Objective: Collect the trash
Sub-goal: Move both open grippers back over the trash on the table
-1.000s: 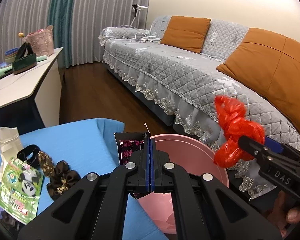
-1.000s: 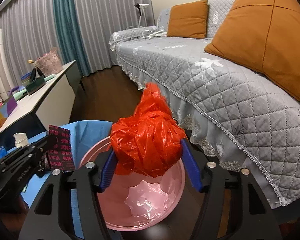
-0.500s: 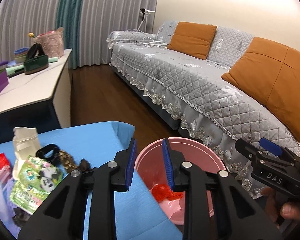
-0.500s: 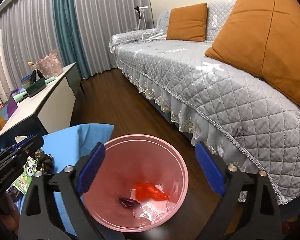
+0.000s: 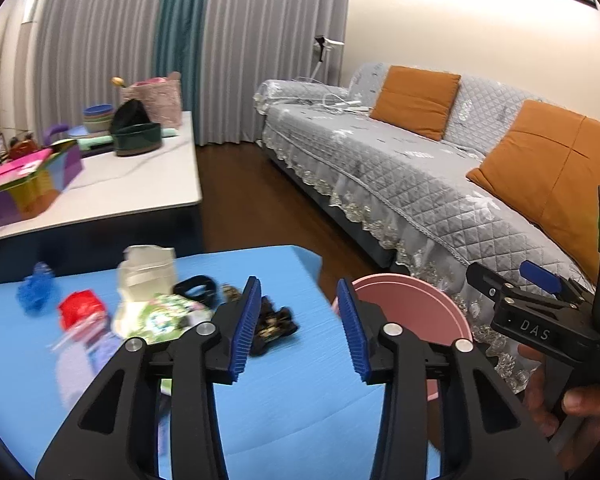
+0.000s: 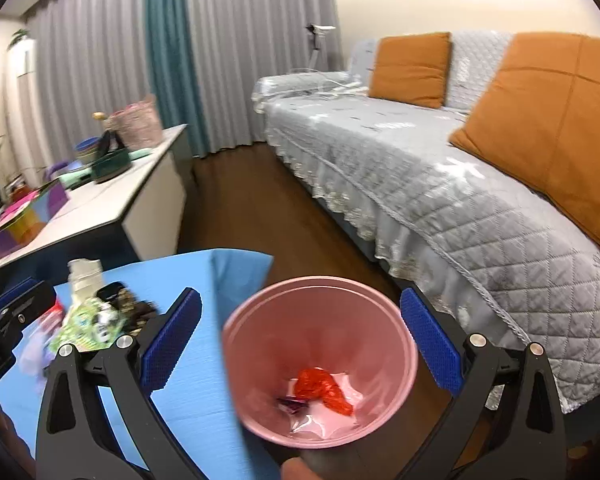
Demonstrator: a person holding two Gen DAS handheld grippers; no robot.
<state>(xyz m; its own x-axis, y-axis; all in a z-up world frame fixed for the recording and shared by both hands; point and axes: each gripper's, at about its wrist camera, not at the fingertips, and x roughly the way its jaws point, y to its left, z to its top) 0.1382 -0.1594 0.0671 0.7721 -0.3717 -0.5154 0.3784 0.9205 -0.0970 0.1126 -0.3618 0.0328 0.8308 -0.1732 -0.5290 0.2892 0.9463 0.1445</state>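
Note:
A pink bin (image 6: 320, 360) stands on the floor beside a blue-covered table (image 6: 188, 384). Inside it lie a crumpled red plastic bag (image 6: 322, 390) and a dark wrapper (image 6: 290, 403). My right gripper (image 6: 300, 344) is open and empty above the bin. My left gripper (image 5: 298, 326) is open and empty over the table's right end, with the bin's rim (image 5: 420, 292) to its right. On the table lie a green panda packet (image 5: 160, 318), a red item (image 5: 78, 306), a blue item (image 5: 36, 286), a pale pouch (image 5: 146, 274) and dark hair ties (image 5: 270, 322).
A grey quilted sofa (image 5: 400, 168) with orange cushions (image 5: 416, 100) runs along the right. A white sideboard (image 5: 112, 184) at the left carries bowls, a dark basket and a coloured box. Dark wood floor (image 5: 260, 208) lies between them.
My right gripper let go of the red bag and my left let go of the dark wrapper; both now lie in the bin. Both grippers opened, and the left swung left over the table.

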